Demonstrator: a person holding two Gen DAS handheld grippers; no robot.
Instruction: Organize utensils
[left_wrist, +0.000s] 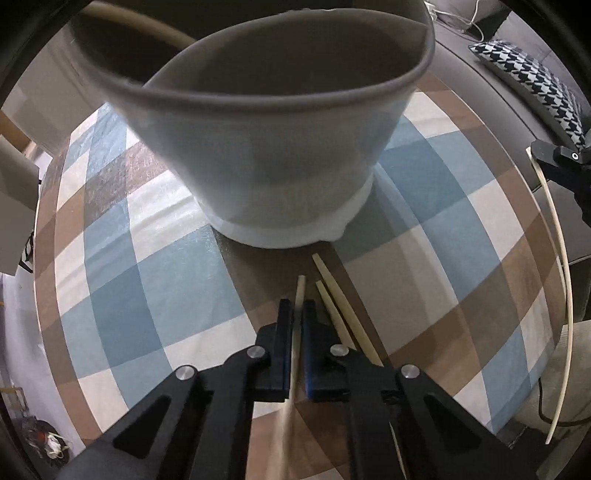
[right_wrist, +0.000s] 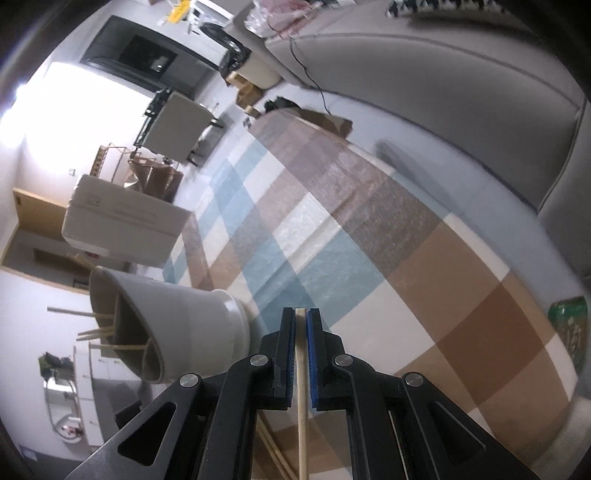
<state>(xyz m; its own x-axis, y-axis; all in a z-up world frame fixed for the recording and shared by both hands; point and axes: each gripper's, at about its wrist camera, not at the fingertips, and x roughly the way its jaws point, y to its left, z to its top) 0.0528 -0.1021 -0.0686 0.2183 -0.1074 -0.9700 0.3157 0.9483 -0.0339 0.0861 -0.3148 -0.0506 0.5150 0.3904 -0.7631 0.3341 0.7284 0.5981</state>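
Left gripper (left_wrist: 298, 306): we see its jaws closed tight on 1 pale chopstick (left_wrist: 300, 291), which runs up between the blue pads and pokes out past the tips, pointing steeply down at the table (left_wrist: 122, 295).
Right gripper (right_wrist: 302, 314): we see its jaws clamped on another chopstick (right_wrist: 302, 387), gripped lengthwise between the blue pads with its end level with the fingertips.
Loose chopsticks (left_wrist: 332, 295): we count 2 lying side by side on the table, just right of the left gripper, their ends near the holder's foot.
Holder (left_wrist: 258, 155): we see a grey cup with a white base standing on the table straight ahead of the left gripper; in the right wrist view it sits to the left and already has several chopsticks (right_wrist: 92, 332) sticking out of its mouth.
Table cover: we see a check of blue, brown and white squares.
Surroundings: we note a grey sofa (right_wrist: 461, 92) beyond the table and a houndstooth cushion (left_wrist: 532, 81) on it.
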